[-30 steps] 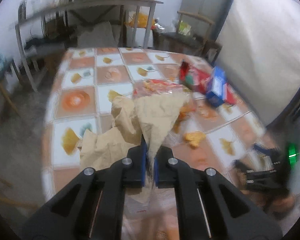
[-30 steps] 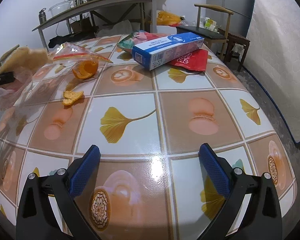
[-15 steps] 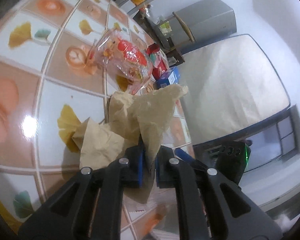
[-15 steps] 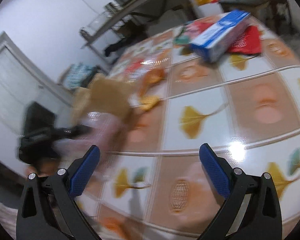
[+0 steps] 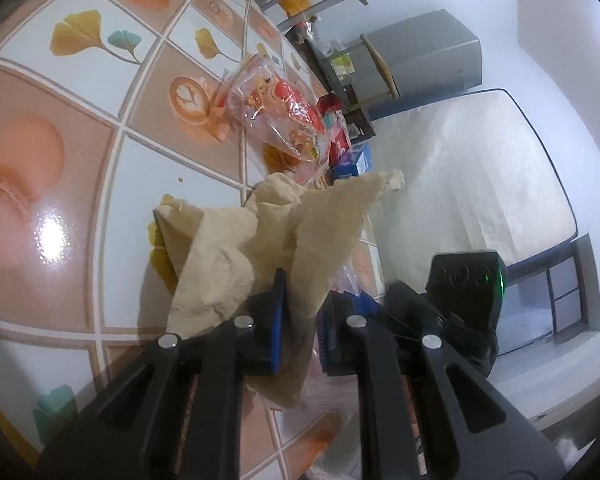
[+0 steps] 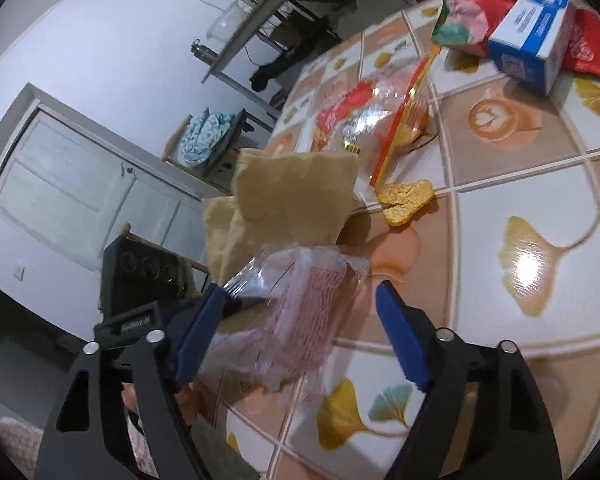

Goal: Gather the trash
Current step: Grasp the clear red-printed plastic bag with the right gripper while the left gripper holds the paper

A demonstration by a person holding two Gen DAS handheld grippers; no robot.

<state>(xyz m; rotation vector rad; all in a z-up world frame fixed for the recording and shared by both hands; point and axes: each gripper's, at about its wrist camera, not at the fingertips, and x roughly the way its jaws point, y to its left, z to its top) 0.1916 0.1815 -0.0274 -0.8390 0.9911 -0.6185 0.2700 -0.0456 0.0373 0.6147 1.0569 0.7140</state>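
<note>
Left gripper (image 5: pixel 300 320): jaws nearly shut, pinching a crumpled tan paper (image 5: pixel 260 236) by its near corner. Paper fans up and away from the pads, long axis running from the pinch toward the far tip, which points at the far right. Its lower folds look to rest on the tiled table (image 5: pixel 80 184), near edge; contact not certain.

Right gripper (image 6: pixel 300 332): jaws closing, a clear plastic bag with pink netting (image 6: pixel 300 316) between them. Left pad is right up against the bag, right pad apart from it, so no grip yet. Bag hangs just under the tan paper, at the near left corner of the table; whether the left gripper also pinches the bag, can't tell. Bag's long axis runs roughly from near left to far right, its frayed open end toward the right pad.

Step in hand, as I judge: gathering trash, right gripper taking the bag while the left holds the paper. Next move calls for the right jaws to finish closing on the bag's middle, without snagging the paper edge.

Farther out: orange peel (image 6: pixel 406 202) just beyond the paper, a clear zip bag with red wrappers (image 6: pixel 380 120) behind it, a blue-and-white box (image 6: pixel 536 40) at far right over a red pouch (image 6: pixel 592 48). All uncollected.
</note>
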